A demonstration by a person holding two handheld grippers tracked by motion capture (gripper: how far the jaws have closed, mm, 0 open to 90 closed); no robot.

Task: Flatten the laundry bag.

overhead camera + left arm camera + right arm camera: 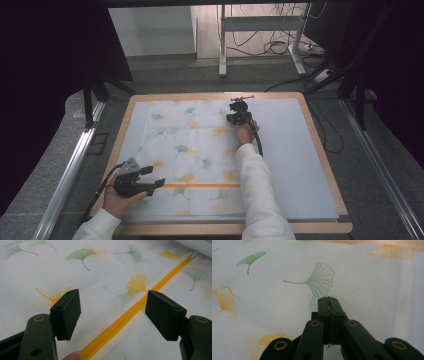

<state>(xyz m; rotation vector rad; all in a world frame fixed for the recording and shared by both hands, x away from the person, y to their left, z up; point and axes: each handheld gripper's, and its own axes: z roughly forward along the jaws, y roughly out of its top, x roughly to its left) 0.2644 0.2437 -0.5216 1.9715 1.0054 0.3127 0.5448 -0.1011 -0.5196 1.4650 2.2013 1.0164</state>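
Here, in the high view, one white cloth cover (192, 155) printed with ginkgo leaves lies flat on one table (320, 150), its single orange zip (200, 185) running level near the front edge. The left gripper (152, 181) rests at the cover's 8 o'clock corner, and the right gripper (239, 111) sits at the cover's 1 o'clock corner: two grippers, two hands. In the left gripper view, the two pads (71, 310) stand well apart above the zip (130, 312), which runs from 6 o'clock toward 1 o'clock and ends at a small clear pull (195, 252); nothing is gripped. In the right gripper view, the jaws are pressed together, and a thin fold of the cover (287, 302) appears pinched between them, though the fabric in the bite is barely discernible. Judged procedure: keep the pinch firm, lift the far corner slowly, and hold the near end down with the left gripper so the cover does not slide.
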